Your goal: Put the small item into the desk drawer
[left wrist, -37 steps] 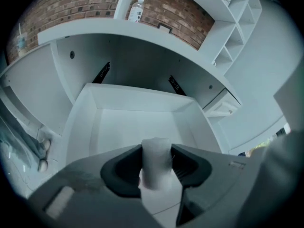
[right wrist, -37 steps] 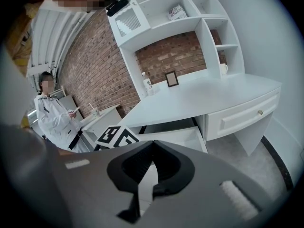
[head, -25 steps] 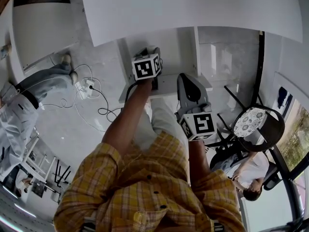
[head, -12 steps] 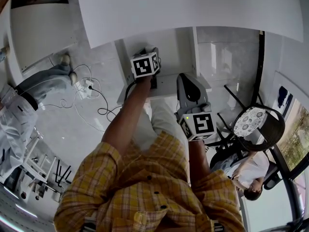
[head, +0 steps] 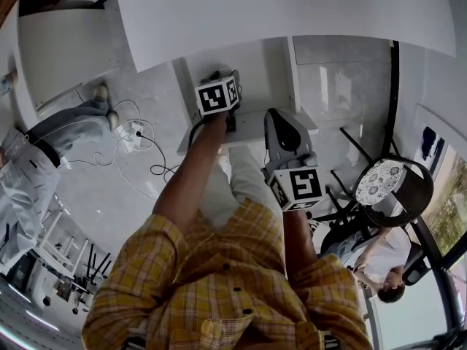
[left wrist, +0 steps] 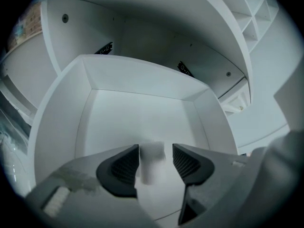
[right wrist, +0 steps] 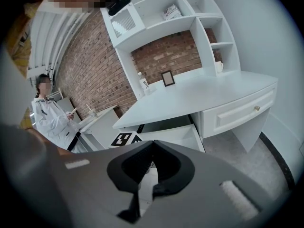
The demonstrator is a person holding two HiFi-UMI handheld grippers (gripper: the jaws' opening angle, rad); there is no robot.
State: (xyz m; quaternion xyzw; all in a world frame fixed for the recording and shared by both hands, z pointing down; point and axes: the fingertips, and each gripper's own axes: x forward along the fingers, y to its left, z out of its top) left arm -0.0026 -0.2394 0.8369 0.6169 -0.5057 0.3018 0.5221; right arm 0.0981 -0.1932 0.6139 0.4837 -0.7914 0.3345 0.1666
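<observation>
My left tool [left wrist: 156, 156] is opening over the drawer [left wrist: 137, 75]. The small item [left wrist: 151, 167], a pale blurred block, sits loose between its pads. It looks light, stiff and smooth; I'd grip the flat sides. My right tool [right wrist: 153, 144] is closed and empty.

- Desk drawer [left wrist: 61, 127] pulled out from under desk [right wrist: 204, 91], toward the near side.
- Left gripper [left wrist: 155, 151] over the drawer, jaws opening, with small item [left wrist: 151, 167] between them above the drawer floor.
- Right gripper [right wrist: 152, 145] nearer, right of left gripper.
- Closed drawer [right wrist: 242, 110] right of the open one.
- Chair [head: 398, 188] right of desk.
</observation>
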